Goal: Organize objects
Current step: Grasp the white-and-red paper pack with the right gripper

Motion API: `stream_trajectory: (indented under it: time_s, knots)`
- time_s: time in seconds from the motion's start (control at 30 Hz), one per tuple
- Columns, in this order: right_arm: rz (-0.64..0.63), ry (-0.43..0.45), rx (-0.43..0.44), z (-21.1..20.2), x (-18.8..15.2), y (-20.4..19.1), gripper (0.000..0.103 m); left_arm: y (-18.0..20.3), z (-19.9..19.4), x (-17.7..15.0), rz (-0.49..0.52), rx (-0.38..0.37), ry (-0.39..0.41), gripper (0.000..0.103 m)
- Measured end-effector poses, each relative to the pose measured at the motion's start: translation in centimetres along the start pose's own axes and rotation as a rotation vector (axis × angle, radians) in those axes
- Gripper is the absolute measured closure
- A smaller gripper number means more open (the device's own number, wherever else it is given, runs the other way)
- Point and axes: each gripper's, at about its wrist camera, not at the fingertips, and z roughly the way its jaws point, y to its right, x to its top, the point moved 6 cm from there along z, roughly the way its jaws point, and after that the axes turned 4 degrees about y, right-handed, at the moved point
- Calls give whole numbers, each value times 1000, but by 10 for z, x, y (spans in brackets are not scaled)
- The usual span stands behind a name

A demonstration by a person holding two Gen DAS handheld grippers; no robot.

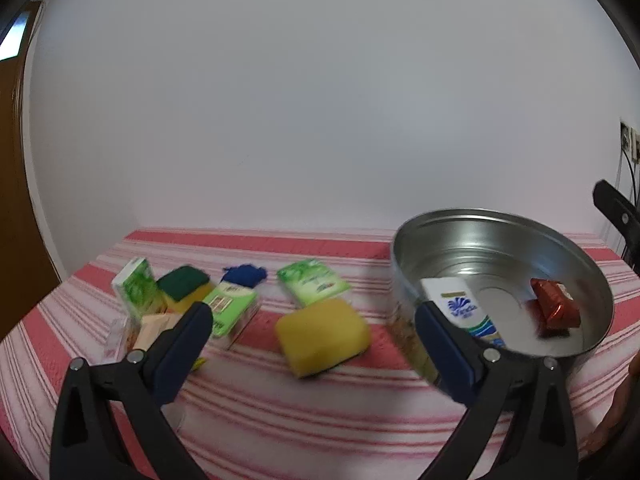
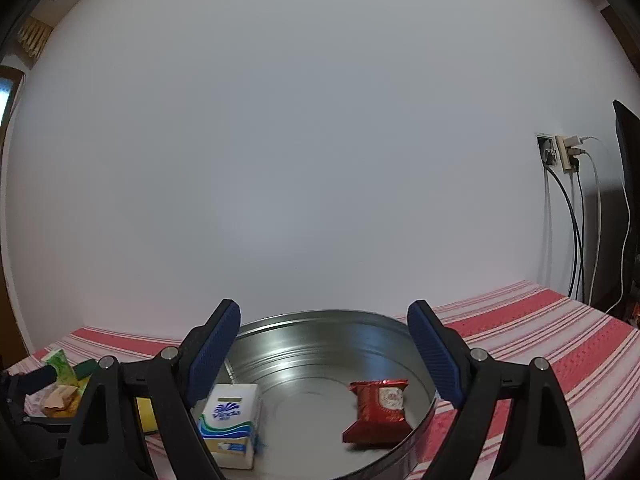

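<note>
A round metal tin (image 1: 440,236) (image 2: 320,320) stands on the red-striped cloth. In it lie a white Vinda tissue pack (image 1: 464,308) (image 2: 230,416) and a red snack packet (image 1: 554,308) (image 2: 378,410). My left gripper (image 1: 316,316) is open and empty, above the cloth left of the tin, over a yellow sponge (image 1: 322,336). My right gripper (image 2: 324,348) is open and empty, above the tin. Left of the sponge lie green tissue packs (image 1: 312,282) (image 1: 230,306) (image 1: 138,290), a green-topped sponge (image 1: 184,286) and a blue cloth piece (image 1: 244,272).
A white wall stands right behind the table. A wall socket with hanging cables (image 2: 560,154) and a dark object (image 2: 628,208) are at the far right. A small wrapped snack (image 1: 150,330) lies by the left finger. A wooden door (image 1: 16,200) is at the left.
</note>
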Motion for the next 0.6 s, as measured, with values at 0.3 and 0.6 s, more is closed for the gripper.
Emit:
stream_trajectory:
  time_s: [0.3, 0.6]
  knots:
    - [-18, -43, 64, 5, -5, -4, 15, -57, -10, -10, -38, 58, -11, 1]
    - [-92, -146, 321, -14, -24, -96, 15, -148, -12, -15, -94, 204, 3, 0]
